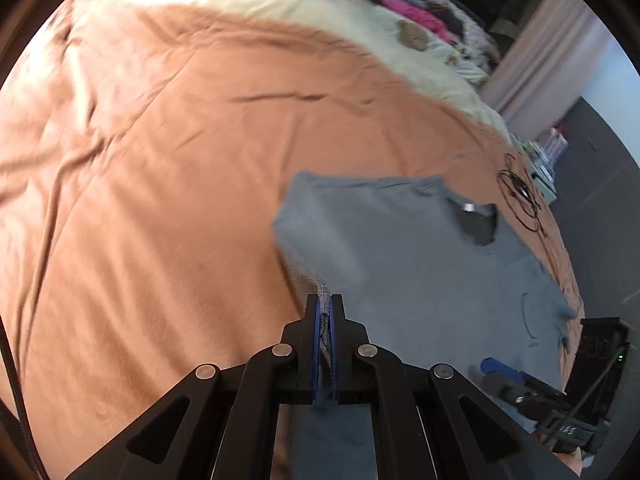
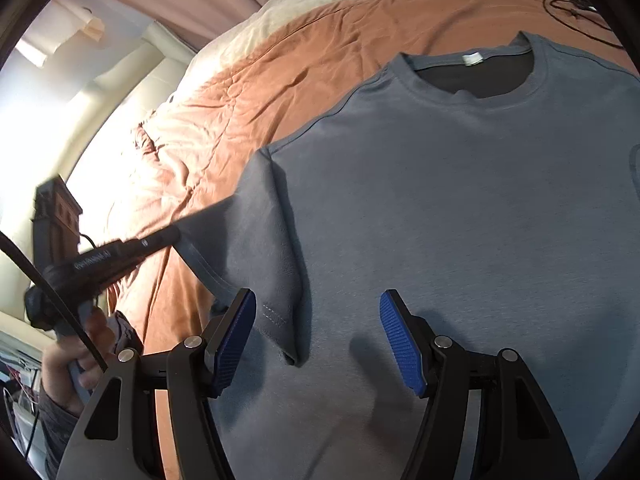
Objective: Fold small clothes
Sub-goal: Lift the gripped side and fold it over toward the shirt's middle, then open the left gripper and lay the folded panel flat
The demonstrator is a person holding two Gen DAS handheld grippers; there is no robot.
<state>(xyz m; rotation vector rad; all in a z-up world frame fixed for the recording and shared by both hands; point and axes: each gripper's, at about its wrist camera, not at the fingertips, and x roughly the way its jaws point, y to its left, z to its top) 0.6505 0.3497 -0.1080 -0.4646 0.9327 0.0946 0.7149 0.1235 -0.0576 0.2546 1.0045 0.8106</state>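
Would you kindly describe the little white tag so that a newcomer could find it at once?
Start at the orange bedspread and find the grey-blue T-shirt spread flat on it. Look inside the back of its round neckline: the white tag is the only pale patch on the shirt.

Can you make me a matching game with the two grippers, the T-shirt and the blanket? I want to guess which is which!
Things:
1. left gripper
2. right gripper
3. T-shirt
4. blanket

Descriptions:
A. orange, spread over the bed
B. open, above the grey-blue cloth
C. grey-blue, lying flat with its collar far from the camera
D. shut on the sleeve edge

Pairs: 1-D, 2-B, 3-C, 4-A
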